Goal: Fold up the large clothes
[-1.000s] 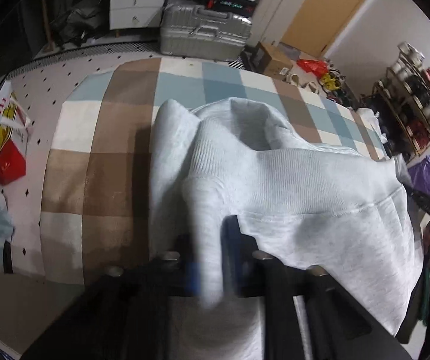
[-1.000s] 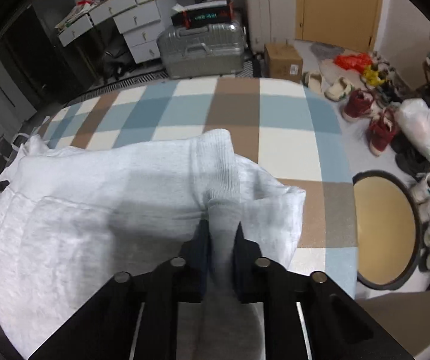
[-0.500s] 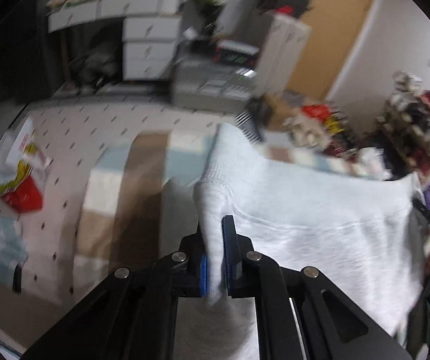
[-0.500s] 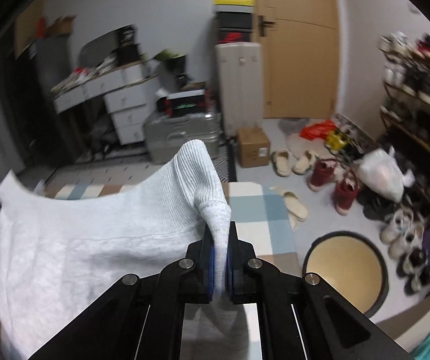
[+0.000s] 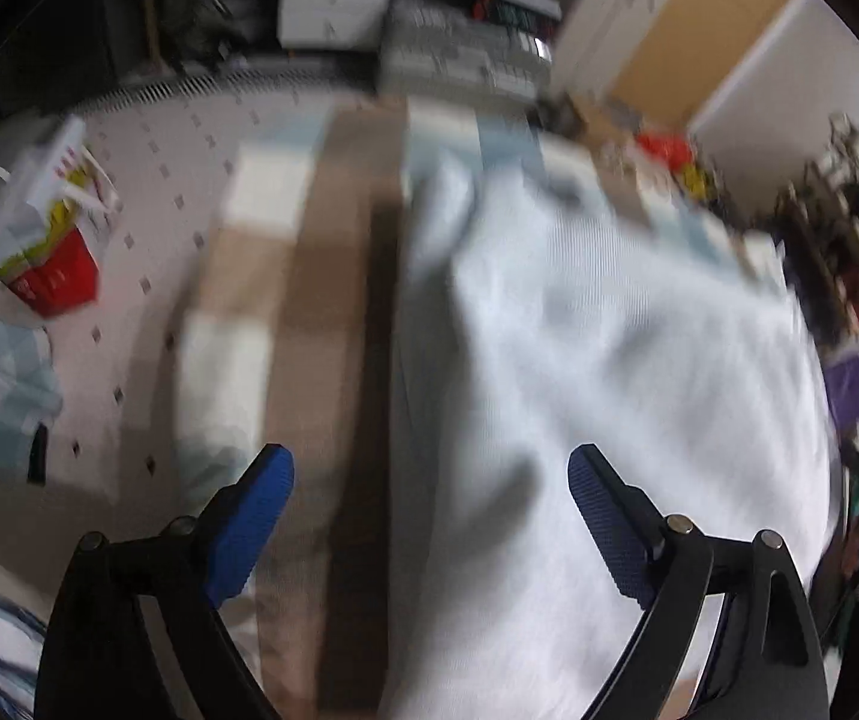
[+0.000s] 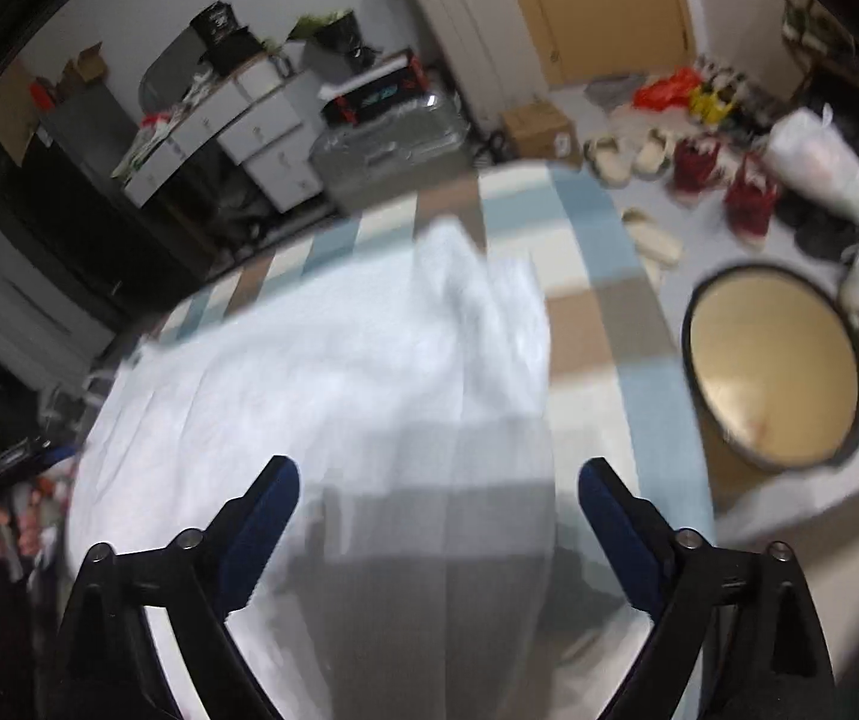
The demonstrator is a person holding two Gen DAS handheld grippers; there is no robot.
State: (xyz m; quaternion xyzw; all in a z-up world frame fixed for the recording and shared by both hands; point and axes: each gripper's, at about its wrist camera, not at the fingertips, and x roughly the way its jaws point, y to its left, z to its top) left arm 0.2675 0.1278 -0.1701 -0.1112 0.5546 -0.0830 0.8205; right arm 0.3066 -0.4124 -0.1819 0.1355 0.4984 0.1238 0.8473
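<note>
1. Left gripper (image 5: pixel 429 468) and right gripper (image 6: pixel 438 480): jaws opening, now wide, nothing between pads; earlier both pinched the cuffs.
2. Grey sweatshirt (image 5: pixel 609 360) released, lying on checked blanket (image 6: pixel 585 324).
3. Suitcase (image 6: pixel 387 138), drawers beyond.

Your left claw (image 5: pixel 429 468) and right claw (image 6: pixel 438 480) are opening, and the grey sweatshirt (image 5: pixel 609 360) they pinched has dropped free onto the checked blanket (image 5: pixel 333 240).

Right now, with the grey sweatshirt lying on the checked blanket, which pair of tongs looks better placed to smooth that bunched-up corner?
Probably the right tongs. In their view the bunched cuff lies straight ahead on the sweatshirt. Both tongs are opening, nothing pinched; the left tongs straddle the sweatshirt's edge on the checked blanket.
</note>
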